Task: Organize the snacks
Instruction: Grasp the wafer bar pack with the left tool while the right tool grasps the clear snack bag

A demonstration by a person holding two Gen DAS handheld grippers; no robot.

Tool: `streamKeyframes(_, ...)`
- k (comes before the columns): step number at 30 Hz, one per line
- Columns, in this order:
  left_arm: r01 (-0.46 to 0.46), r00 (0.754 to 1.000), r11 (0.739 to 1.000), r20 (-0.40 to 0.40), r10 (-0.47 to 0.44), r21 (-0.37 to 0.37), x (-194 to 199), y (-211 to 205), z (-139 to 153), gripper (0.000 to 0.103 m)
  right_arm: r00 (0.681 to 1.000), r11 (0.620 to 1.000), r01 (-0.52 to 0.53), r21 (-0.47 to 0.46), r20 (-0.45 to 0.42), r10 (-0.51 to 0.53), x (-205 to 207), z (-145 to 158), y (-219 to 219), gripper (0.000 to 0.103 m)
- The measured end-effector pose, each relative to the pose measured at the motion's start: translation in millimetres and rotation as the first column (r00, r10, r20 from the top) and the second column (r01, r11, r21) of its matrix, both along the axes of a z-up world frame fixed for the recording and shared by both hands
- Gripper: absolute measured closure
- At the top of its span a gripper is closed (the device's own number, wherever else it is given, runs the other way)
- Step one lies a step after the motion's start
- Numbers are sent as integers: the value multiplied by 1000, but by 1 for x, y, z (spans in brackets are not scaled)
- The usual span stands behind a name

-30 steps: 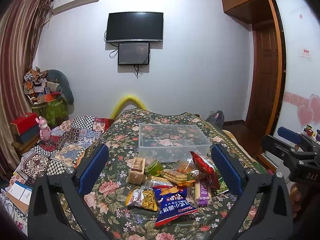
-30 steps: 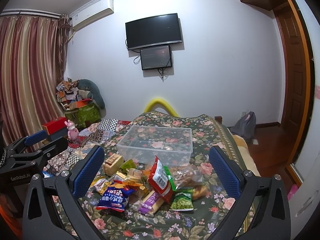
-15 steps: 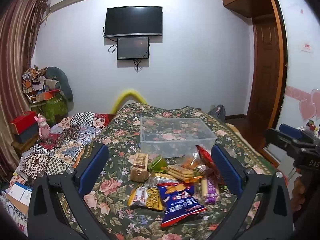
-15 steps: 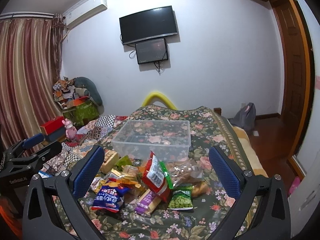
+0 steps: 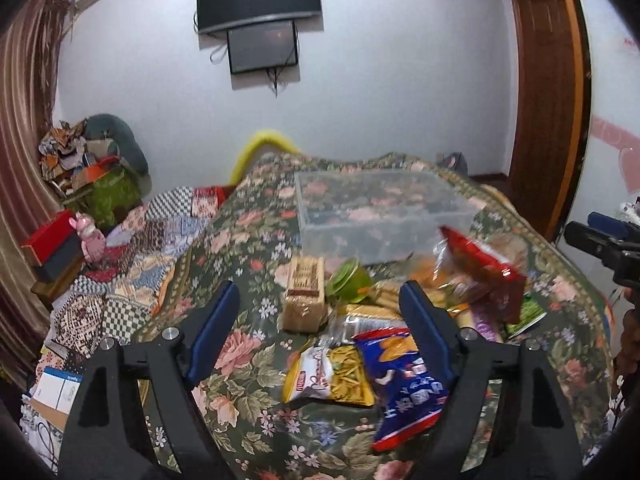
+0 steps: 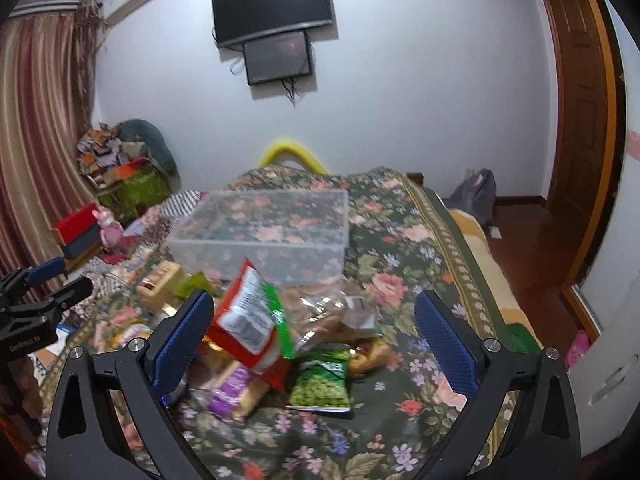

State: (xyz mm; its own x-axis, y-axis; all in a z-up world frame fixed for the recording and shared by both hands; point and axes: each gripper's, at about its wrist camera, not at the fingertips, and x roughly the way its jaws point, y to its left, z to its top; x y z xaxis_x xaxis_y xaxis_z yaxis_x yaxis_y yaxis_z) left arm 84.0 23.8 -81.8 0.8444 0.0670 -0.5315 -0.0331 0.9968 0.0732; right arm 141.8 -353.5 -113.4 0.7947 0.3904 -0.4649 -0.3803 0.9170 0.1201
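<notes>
A pile of snack packets lies on a floral bedspread in front of a clear plastic bin [image 5: 384, 208], which also shows in the right wrist view [image 6: 260, 228]. My left gripper [image 5: 320, 332] is open above a tan cracker pack [image 5: 304, 292], a yellow snack bag [image 5: 332, 372] and a blue chip bag [image 5: 404, 380]. My right gripper [image 6: 316, 340] is open above a red bag [image 6: 252, 324], a green pea packet [image 6: 322, 380] and a purple pack [image 6: 236, 392]. Neither gripper holds anything.
A patchwork quilt [image 5: 132, 248] and cluttered boxes [image 5: 52, 244] lie left of the bed. The bed's right edge [image 6: 476, 264] drops to a wooden floor by a door [image 6: 576, 128]. A TV [image 6: 276, 4] hangs on the far wall.
Both grippers have moved forward and tilted down toward the snack pile, so the packets look larger. Both stay open and empty.
</notes>
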Motion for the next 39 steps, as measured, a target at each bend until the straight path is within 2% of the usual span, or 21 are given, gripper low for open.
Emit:
streamKeyframes(5,-1,997,1000,-80,-1,-29,34,14,-18,31,996,1000,-7,7,-85,7,24,-11,-6,11)
streamKeyframes(7,0,994,999,-113,-4,-34,47,18,-26,36,994,1000,-11,3,-112,11,34,-15,-6,18)
streamKeyframes(15,-12,967,994,-253,-15,-106,93,36,-55,52,981,997,-72,-5,-183,70,55,-27,1,19)
streamKeyframes(21,5,957,995,-287,-34,-100,110,35,-68,52,967,992,-125,-31,-227,115,68,-38,15,19)
streamKeyframes(26,-3,941,994,-336,-33,-108,122,39,-84,53,963,990,-130,-60,-245,111,78,-45,17,13)
streamKeyframes(30,-3,930,992,-364,-45,-130,130,42,-94,59,946,988,-146,-56,-299,122,90,-52,16,7)
streamKeyframes(34,-12,933,993,-357,-31,-116,131,43,-97,64,934,986,-159,-43,-332,136,99,-58,15,6)
streamKeyframes(39,-15,936,995,-352,-21,-100,130,43,-94,66,936,986,-164,-20,-318,149,98,-56,11,15)
